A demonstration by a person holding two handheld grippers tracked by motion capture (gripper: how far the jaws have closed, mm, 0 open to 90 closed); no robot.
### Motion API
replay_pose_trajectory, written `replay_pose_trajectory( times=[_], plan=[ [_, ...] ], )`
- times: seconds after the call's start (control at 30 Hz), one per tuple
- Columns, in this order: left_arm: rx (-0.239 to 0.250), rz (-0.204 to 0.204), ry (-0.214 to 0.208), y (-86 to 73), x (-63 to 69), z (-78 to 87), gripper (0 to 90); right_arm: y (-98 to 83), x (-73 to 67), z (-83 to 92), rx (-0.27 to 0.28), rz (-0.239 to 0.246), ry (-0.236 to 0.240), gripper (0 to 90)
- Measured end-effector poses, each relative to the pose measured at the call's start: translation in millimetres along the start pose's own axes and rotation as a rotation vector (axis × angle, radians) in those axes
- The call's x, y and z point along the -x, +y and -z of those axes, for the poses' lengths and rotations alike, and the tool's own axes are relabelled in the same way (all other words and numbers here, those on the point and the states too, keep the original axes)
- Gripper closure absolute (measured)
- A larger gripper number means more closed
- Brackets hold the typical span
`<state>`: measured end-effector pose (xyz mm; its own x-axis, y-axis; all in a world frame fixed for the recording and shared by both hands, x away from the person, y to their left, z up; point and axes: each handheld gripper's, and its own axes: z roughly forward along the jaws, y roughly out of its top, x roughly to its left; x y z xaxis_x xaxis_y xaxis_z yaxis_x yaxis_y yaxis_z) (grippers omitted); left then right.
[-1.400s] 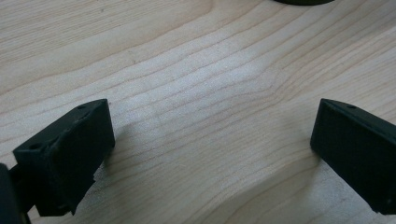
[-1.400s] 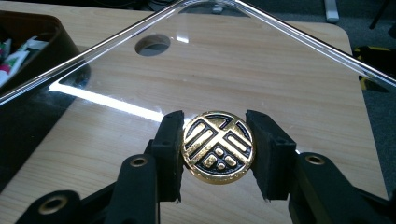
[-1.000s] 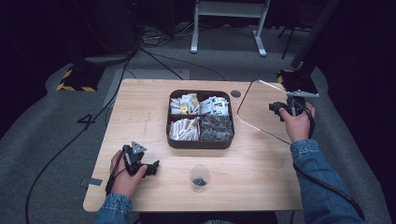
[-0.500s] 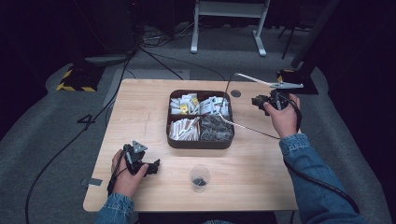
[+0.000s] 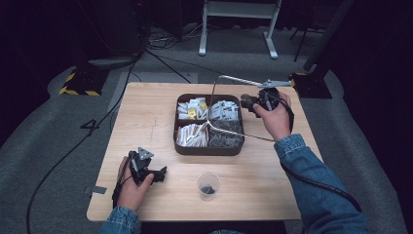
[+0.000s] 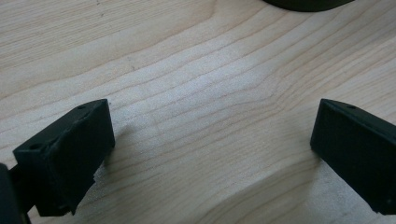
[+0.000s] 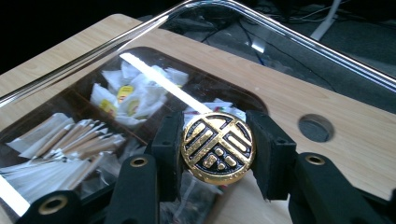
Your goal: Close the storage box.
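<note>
Over the divided box (image 5: pixel 208 146) of sachets and sticks, we are carrying the clear lid (image 5: pixel 229 109) by its gold-and-black knob (image 7: pixel 217 147), the right gripper (image 7: pixel 217 149) clamped on it from both sides. Stiff, glossy and likely breakable, it is best held by that knob. Since a second ago it is swinging in from the table's right. Our left gripper (image 6: pixel 210 140) is resting wide open and empty on the table (image 5: pixel 146 122).

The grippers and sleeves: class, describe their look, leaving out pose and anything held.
Both claws, left and right, are black. Their jaws are blocky black pads; the right claw's arms carry brass-ringed holes. A grey three-cornered plate tops the left one. A black cable trails from each. Both sleeves are blue denim.
</note>
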<state>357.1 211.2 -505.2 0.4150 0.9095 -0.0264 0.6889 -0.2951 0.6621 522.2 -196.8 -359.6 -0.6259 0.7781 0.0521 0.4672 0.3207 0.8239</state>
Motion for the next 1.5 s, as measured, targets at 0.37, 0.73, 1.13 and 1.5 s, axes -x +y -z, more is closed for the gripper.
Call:
replay_pose_trajectory(
  times=[0.37,0.73,1.13,1.5],
  plan=[
    [-0.001,-0.002,0.000,0.3,0.0,-0.2,0.0,10.2,-29.2,-24.6,-0.017,0.051,0.041,59.3],
    [0.000,-0.002,0.000,0.6,0.0,-0.4,0.1,13.7,-44.4,-48.8,-0.036,0.074,0.082,59.3],
    [0.002,0.001,0.001,0.9,0.3,-1.0,0.0,10.4,-63.8,-73.4,-0.056,0.107,0.102,59.3],
    [0.004,0.002,0.001,0.9,0.4,-1.0,0.0,2.2,-67.5,-96.1,-0.092,0.125,0.098,59.3]
  ],
)
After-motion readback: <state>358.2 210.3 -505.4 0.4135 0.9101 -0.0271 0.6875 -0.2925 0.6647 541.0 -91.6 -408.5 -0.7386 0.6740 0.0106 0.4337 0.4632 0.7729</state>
